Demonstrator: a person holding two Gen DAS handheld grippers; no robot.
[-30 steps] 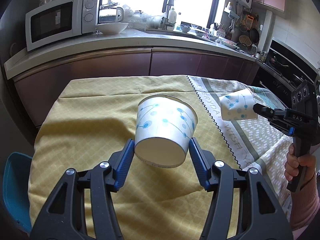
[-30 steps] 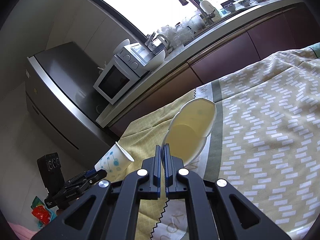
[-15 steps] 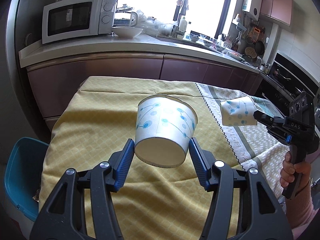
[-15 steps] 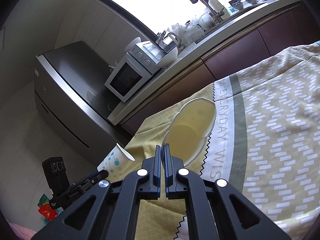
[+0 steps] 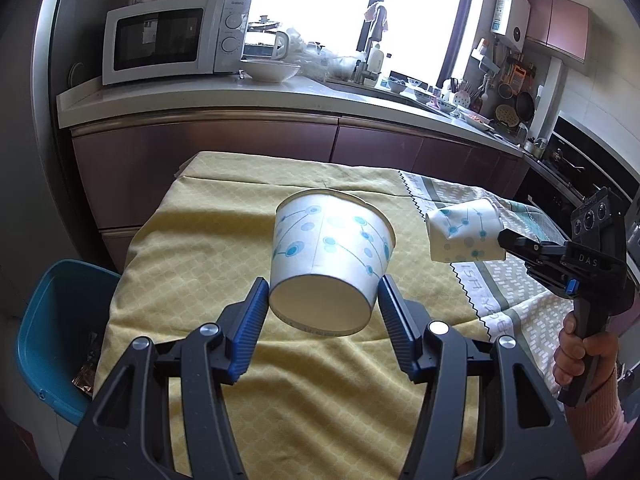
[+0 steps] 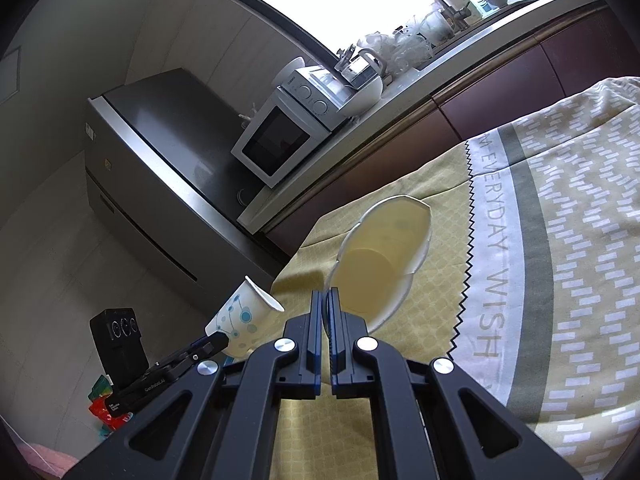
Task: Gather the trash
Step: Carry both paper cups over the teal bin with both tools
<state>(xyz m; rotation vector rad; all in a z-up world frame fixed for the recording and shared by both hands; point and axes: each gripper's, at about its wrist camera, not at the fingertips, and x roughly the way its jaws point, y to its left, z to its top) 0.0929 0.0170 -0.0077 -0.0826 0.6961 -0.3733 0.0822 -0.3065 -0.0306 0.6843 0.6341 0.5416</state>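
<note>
My left gripper (image 5: 320, 314) is shut on a white paper cup with blue dots (image 5: 330, 258), gripped at its base and held above the yellow tablecloth (image 5: 208, 264). My right gripper (image 6: 326, 330) is shut on the rim of a second, crumpled paper cup (image 6: 380, 264), open mouth facing away. That cup shows in the left wrist view (image 5: 464, 236) at the right, above the table. The left gripper and its cup show in the right wrist view (image 6: 244, 320) at lower left. A blue trash bin (image 5: 52, 336) stands on the floor left of the table.
A counter (image 5: 280, 100) with a microwave (image 5: 172, 38), bowl and kettle runs behind the table. A grey fridge (image 6: 160, 168) stands at the left. The tablecloth's right half is grey-patterned (image 6: 560, 264). Colourful wrappers (image 6: 106, 408) lie low at the left.
Both grippers have moved left with their cups. The blue bin has come further into the left wrist view. Both grips are unchanged.
</note>
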